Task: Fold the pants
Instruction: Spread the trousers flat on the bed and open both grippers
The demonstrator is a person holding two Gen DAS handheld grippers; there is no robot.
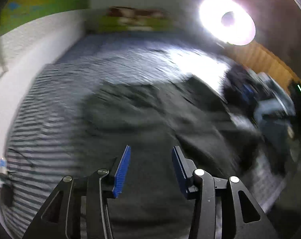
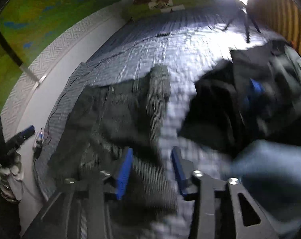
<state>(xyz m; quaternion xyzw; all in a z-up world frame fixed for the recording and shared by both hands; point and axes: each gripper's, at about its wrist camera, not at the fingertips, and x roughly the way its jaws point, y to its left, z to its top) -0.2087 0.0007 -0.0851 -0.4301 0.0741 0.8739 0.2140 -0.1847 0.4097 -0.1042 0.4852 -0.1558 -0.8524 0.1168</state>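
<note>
pants [image 2: 118, 119] lying on striped mat [image 1: 41, 109], 12 o'clock of both tongs | left tongs [image 1: 150, 169] gaping, empty | right tongs [image 2: 151, 171] gaping, empty | soft, limp, light; pinching an edge looking best

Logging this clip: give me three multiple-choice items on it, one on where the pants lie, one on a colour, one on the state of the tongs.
1. Where do the dark grey fabric pants lie?
A. on the striped grey-blue bed cover
B. on a wooden chair
C. hanging from a hook

2. What colour are the ribbed pads on the left tongs?
A. red
B. blue
C. yellow

3. In what state are the right tongs?
A. shut on the pants
B. shut on nothing
C. open, holding nothing

Key: 1 A, both wrist views show the pants spread on the cover. 2 B, the pads are plainly blue. 3 C, a wide gap shows between the two pads, with cloth only beneath them.
</note>
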